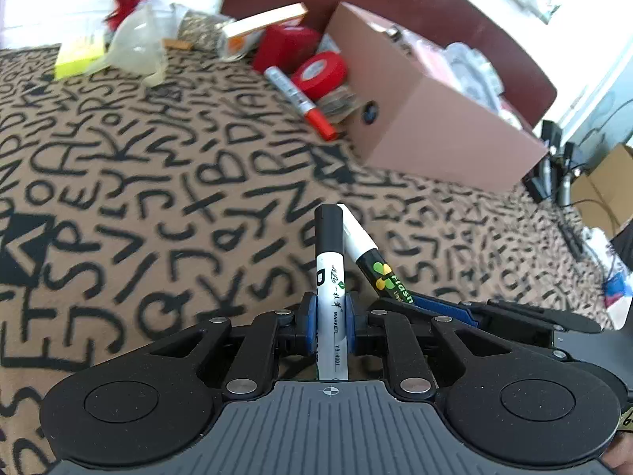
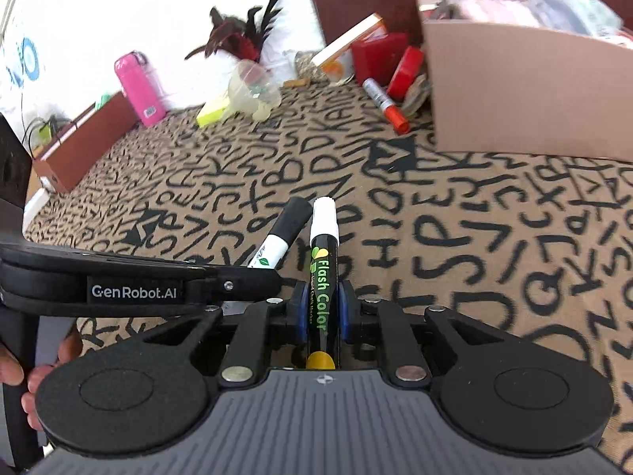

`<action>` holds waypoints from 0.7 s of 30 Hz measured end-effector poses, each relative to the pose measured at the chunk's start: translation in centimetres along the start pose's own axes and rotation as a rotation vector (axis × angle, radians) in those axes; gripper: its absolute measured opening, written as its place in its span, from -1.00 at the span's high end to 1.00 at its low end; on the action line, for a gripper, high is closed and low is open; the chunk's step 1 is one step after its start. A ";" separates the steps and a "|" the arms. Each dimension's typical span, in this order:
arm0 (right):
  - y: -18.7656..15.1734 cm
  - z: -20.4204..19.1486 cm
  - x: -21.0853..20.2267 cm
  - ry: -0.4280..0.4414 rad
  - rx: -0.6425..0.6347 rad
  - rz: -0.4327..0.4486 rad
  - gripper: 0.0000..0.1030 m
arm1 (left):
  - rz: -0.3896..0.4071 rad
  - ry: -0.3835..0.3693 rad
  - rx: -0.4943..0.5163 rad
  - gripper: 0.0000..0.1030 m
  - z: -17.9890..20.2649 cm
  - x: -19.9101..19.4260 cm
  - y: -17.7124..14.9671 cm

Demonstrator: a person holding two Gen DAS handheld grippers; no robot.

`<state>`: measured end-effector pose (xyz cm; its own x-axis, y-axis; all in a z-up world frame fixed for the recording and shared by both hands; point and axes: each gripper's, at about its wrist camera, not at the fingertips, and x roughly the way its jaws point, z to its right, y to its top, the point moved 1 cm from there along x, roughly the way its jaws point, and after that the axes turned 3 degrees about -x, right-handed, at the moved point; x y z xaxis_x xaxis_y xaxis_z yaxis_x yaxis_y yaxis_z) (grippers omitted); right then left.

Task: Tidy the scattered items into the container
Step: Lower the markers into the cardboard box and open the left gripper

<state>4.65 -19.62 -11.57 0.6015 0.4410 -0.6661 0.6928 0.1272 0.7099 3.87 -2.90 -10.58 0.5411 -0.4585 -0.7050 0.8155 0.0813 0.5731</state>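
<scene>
Left hand-held gripper [image 1: 331,316]: blue pads clamped on the white marker with the black cap [image 1: 330,269], which stands up out of the jaws, cap end forward.
Right hand-held gripper [image 2: 323,308]: jaws clamped on the black chalk marker with the white cap [image 2: 322,277], label reading "Flash Color", cap end forward.
The two grippers: side by side, held above the cloth, and the two caps nearly meet at their tips.
Hand [image 2: 23,372]: fingers show at the lower left edge of the right wrist view, around the left gripper's handle.
Surface: tan cloth printed with black letters [image 1: 158,166]; what lies under it cannot be told.
Red-capped marker [image 1: 300,101]: lies on the cloth just beside the box's near corner, red cap toward the camera.
Red tape roll [image 1: 320,73]: behind that marker, leaning close to the box wall.
Cardboard box [image 1: 435,126]: the container, open-topped, already holding blurred pale items.
Far clutter: red block [image 1: 283,45], clear plastic cup [image 2: 253,87], yellow-green pad [image 2: 213,111], dark red feathers [image 2: 241,35].
Pink bottle [image 2: 138,87]: upright, far left, well apart from the rest.
</scene>
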 end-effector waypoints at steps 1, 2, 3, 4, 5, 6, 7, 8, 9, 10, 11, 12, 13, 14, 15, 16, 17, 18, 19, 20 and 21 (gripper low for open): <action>0.1 0.3 -0.4 -0.002 0.009 0.010 0.66 | 0.002 -0.008 0.003 0.79 0.4 0.1 0.2; 0.2 0.7 -0.7 -0.005 0.016 0.019 0.66 | 0.005 -0.013 0.006 0.79 0.8 0.1 0.4; 0.3 1.0 -1.1 -0.010 0.022 0.029 0.66 | 0.010 -0.015 0.014 0.79 1.3 0.2 0.6; 0.4 1.3 -1.5 -0.015 0.028 0.039 0.66 | 0.016 -0.014 0.023 0.79 1.7 0.2 0.7; 0.5 1.6 -1.8 -0.019 0.032 0.049 0.66 | 0.022 -0.015 0.027 0.79 2.2 0.2 1.0; 0.6 1.9 -2.1 -0.023 0.038 0.060 0.66 | 0.025 -0.022 0.032 0.79 2.6 0.2 1.2; 0.7 2.1 -2.5 -0.025 0.042 0.069 0.66 | 0.027 -0.034 0.034 0.79 3.0 0.2 1.6; 0.9 2.4 -2.8 -0.025 0.047 0.079 0.66 | 0.030 -0.041 0.038 0.79 3.5 0.2 1.9; 1.1 2.6 -3.1 -0.026 0.051 0.090 0.66 | 0.038 -0.044 0.048 0.79 4.0 0.2 2.4; 1.3 2.8 -3.3 -0.032 0.052 0.101 0.66 | 0.048 -0.049 0.058 0.79 4.6 0.1 2.9; 1.6 3.0 -3.7 -0.040 0.052 0.116 0.66 | 0.059 -0.060 0.066 0.79 5.2 0.0 3.5; 2.0 3.3 -4.0 -0.045 0.054 0.132 0.66 | 0.067 -0.074 0.068 0.79 5.7 0.0 4.1; 2.4 3.7 -4.4 -0.047 0.057 0.148 0.66 | 0.075 -0.092 0.070 0.79 6.4 0.1 4.8; 2.8 4.0 -4.7 -0.049 0.060 0.164 0.66 | 0.083 -0.108 0.075 0.79 7.1 0.1 5.6; 3.3 4.3 -5.1 -0.054 0.061 0.181 0.66 | 0.092 -0.122 0.082 0.79 7.9 0.2 6.3; 3.7 4.7 -5.4 -0.062 0.059 0.198 0.66 | 0.101 -0.134 0.091 0.79 8.7 0.3 6.9; 4.2 5.0 -5.7 -0.070 0.055 0.215 0.66 | 0.110 -0.144 0.101 0.79 9.5 0.5 7.5; 4.8 5.4 -6.0 -0.080 0.052 0.232 0.66 | 0.121 -0.147 0.108 0.79 10.4 0.7 8.1; 5.2 5.8 -6.3 -0.089 0.051 0.248 0.66 | 0.130 -0.148 0.114 0.79 11.0 0.9 8.7; 5.7 6.2 -6.6 -0.103 0.048 0.263 0.66 | 0.139 -0.153 0.118 0.79 11.7 1.2 9.3; 6.3 6.7 -6.8 -0.115 0.046 0.279 0.66 | 0.144 -0.161 0.118 0.79 12.3 1.5 9.9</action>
<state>7.54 -27.76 -4.08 0.8104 0.3492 -0.4705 0.5104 -0.0265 0.8595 10.24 -13.68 -0.83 0.6030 -0.5852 -0.5421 0.6973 0.0566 0.7145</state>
